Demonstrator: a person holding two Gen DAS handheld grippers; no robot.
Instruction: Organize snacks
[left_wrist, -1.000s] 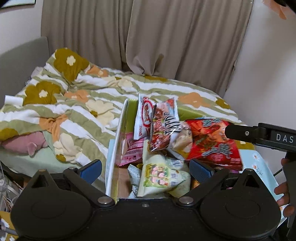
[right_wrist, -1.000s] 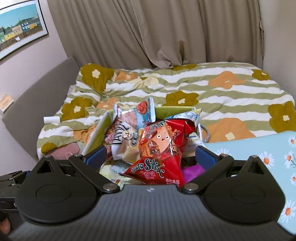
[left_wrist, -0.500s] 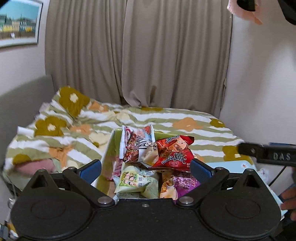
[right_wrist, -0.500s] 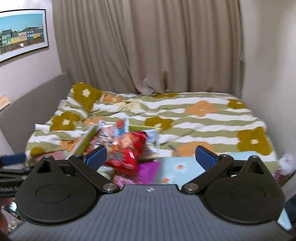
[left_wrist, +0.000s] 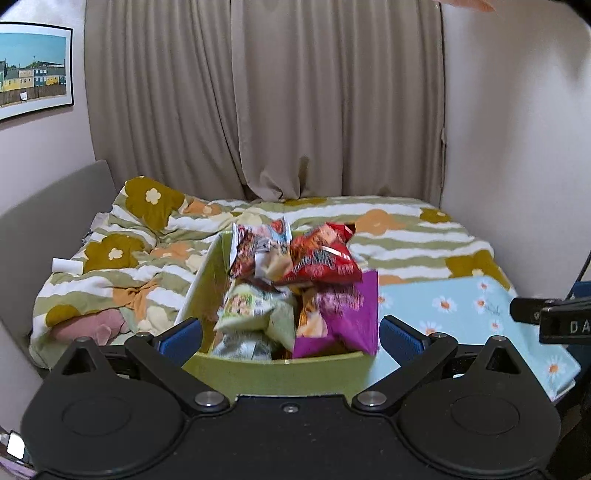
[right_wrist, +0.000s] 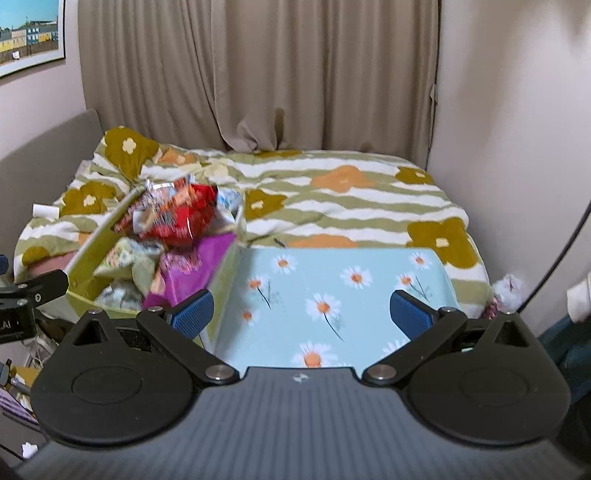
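Observation:
A green box (left_wrist: 280, 369) packed with several snack bags stands at the near edge of the bed. On top lies a red chip bag (left_wrist: 321, 258), with a purple bag (left_wrist: 351, 314) and a pale green bag (left_wrist: 255, 310) below it. My left gripper (left_wrist: 290, 334) is open just in front of the box, nothing between its blue pads. In the right wrist view the box (right_wrist: 88, 254) sits at the left with the red bag (right_wrist: 181, 218) and purple bag (right_wrist: 192, 266). My right gripper (right_wrist: 301, 310) is open over a light blue daisy-print board (right_wrist: 332, 288).
A striped flower-patterned quilt (left_wrist: 406, 236) covers the bed, with a pink item (left_wrist: 92, 325) at its left edge. Beige curtains (left_wrist: 295, 96) hang behind, and a framed picture (left_wrist: 33, 70) is on the left wall. The daisy board (left_wrist: 461, 314) lies right of the box.
Both grippers have pulled back and up from the snack box. The right gripper has swung to the right, from over the box to over the daisy board. Both stay open.

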